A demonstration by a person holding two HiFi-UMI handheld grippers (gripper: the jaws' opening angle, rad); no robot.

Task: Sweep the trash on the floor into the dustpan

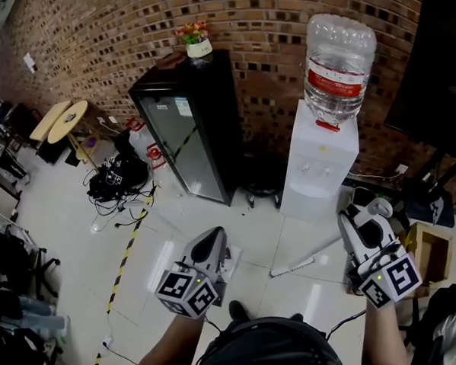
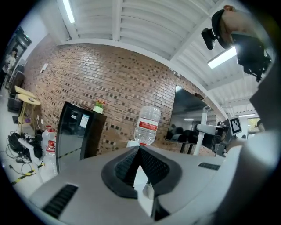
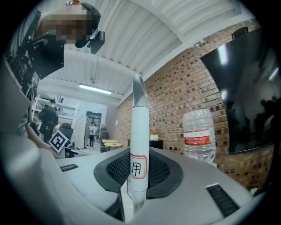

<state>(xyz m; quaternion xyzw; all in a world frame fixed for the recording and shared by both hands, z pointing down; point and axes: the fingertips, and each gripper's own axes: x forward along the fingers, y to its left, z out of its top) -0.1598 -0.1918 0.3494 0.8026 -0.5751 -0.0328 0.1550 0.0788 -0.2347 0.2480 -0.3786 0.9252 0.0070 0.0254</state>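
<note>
My right gripper (image 1: 365, 218) is held up at the lower right, shut on a white tube-like handle (image 3: 139, 132) with a red-framed label. The handle rises past the jaws to a grey tip. In the head view a white stick (image 1: 304, 259) slants from below that gripper down to the floor tiles. My left gripper (image 1: 209, 238) hovers at lower centre, jaws closed to a point with nothing between them (image 2: 139, 151). I see no dustpan and no distinct trash in any view.
Ahead stand a black glass-door fridge (image 1: 187, 134) topped by a flower pot (image 1: 196, 41) and a white water dispenser (image 1: 318, 162) with its bottle (image 1: 338, 58). A cable pile (image 1: 113, 180) and yellow-black floor tape (image 1: 125, 256) lie left. A cardboard box (image 1: 426, 251) sits right.
</note>
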